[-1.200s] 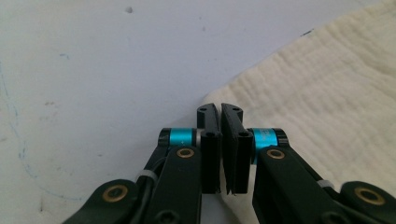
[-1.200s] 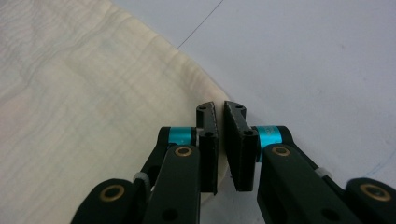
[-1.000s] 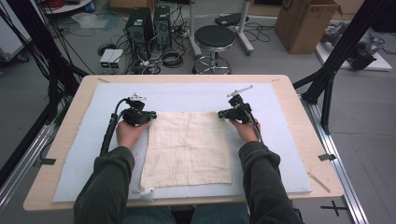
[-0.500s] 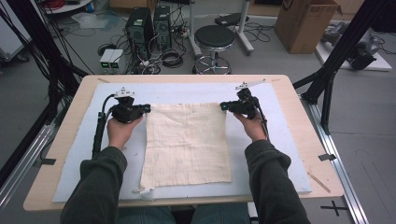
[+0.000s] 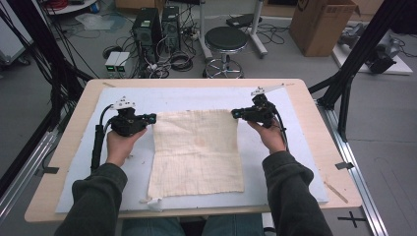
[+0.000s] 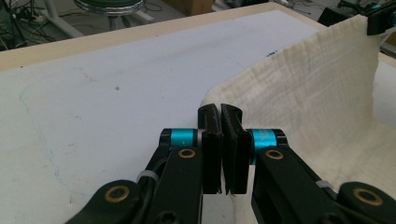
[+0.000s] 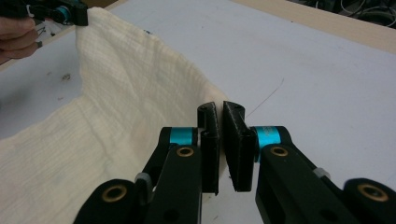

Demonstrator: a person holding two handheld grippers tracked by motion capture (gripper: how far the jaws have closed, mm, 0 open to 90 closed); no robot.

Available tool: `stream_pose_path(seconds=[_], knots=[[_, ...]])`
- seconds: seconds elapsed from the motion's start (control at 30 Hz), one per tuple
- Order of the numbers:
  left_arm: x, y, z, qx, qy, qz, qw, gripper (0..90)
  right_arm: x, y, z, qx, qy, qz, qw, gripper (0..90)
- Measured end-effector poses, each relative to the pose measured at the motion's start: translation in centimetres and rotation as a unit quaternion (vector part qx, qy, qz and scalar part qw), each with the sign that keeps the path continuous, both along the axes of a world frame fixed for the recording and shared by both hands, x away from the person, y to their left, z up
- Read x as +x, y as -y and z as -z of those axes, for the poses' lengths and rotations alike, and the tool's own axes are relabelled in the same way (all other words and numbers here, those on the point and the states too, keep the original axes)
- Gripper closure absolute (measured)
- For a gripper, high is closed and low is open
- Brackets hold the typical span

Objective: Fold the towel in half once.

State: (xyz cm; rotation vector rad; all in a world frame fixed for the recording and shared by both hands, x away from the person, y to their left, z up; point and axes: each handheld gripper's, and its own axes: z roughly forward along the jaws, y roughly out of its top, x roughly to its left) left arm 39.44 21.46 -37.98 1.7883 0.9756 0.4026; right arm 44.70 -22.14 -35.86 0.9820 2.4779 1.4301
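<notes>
So the cream cloth (image 5: 196, 152) is spread in the middle of the table, on a pale blue-white mat (image 5: 295, 162) that covers most of the light wood tabletop (image 5: 324, 98). Its two far corners are pinched up off the mat, one in each tool, and the near half lies flat toward the person's edge at 6 o'clock.

Left gripper (image 5: 150, 118) sits at about 9 o'clock from the cloth's middle, jaws pressed together on the far-left corner. In the left gripper view (image 6: 220, 140) the two black jaws stand nearly touching, with the fabric edge coming out right behind them. Right gripper (image 5: 235, 114) is at roughly 2 o'clock, clamped on the far-right corner the same way; in the right gripper view (image 7: 220, 140) the cloth runs off from its closed jaws up to the other tool at the top left.

Fabric looks like a loose, gauzy weave with a fine crinkled grid, soft and a bit saggy between the two grips. The edges are slightly wavy, with a faint stain near the centre. Jaws are matte black with teal bands and brass pins.

Nothing sits on the mat near the cloth. Beyond the table at 12 o'clock are a round black stool (image 5: 225, 42) and computer towers (image 5: 157, 29) with a cable tangle, and a cardboard box (image 5: 322, 24) at about 1. Black frame struts (image 5: 364, 54) lean in from the right.
</notes>
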Motion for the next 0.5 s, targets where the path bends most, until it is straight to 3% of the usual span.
stream_pose_path(seconds=[0.17,0.5], knots=[[-1.0,-0.3,-0.2,-0.012,0.008,0.009,0.9998,86.5,-0.8,0.2,-0.6,0.017,0.005,-0.005,0.9998,84.9],[-2.6,-0.8,-0.4,-0.014,0.016,0.024,0.9995,86.5,-2.5,0.7,-1.1,0.026,0.014,-0.016,0.9994,84.9]])
